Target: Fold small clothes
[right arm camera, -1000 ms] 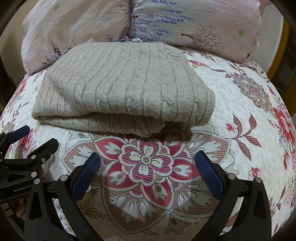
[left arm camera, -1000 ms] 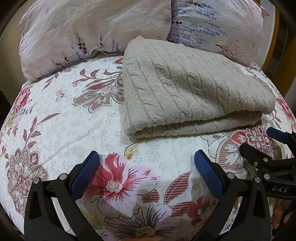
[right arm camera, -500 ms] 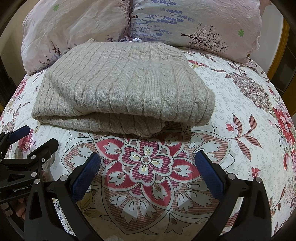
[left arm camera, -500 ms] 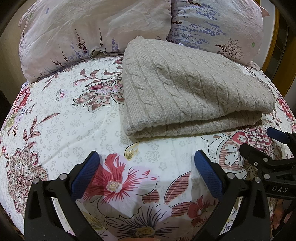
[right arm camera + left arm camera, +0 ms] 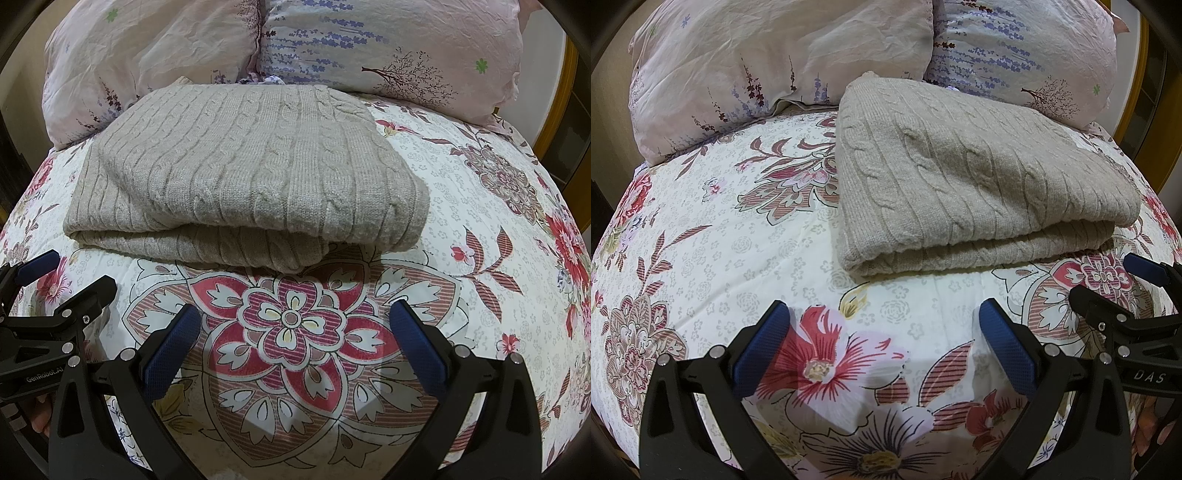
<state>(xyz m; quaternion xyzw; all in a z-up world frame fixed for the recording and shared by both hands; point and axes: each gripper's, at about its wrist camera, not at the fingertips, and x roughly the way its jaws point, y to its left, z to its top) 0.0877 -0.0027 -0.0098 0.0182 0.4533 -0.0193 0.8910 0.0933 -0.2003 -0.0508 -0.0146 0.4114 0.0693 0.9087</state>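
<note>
A beige cable-knit sweater [image 5: 967, 177] lies folded in a neat rectangle on the floral bedspread [image 5: 738, 236]. It also shows in the right wrist view [image 5: 251, 173]. My left gripper [image 5: 882, 339] is open and empty, low over the bedspread, a little short of the sweater's near folded edge. My right gripper [image 5: 295, 339] is open and empty too, just short of that same edge. Each gripper shows at the side of the other's view: the right one [image 5: 1123, 280] and the left one [image 5: 62, 280].
Two floral pillows [image 5: 783, 59] [image 5: 1027, 48] stand behind the sweater at the head of the bed. A wooden bed frame [image 5: 1134, 74] runs along the right edge. The bedspread [image 5: 498, 206] stretches to the right of the sweater.
</note>
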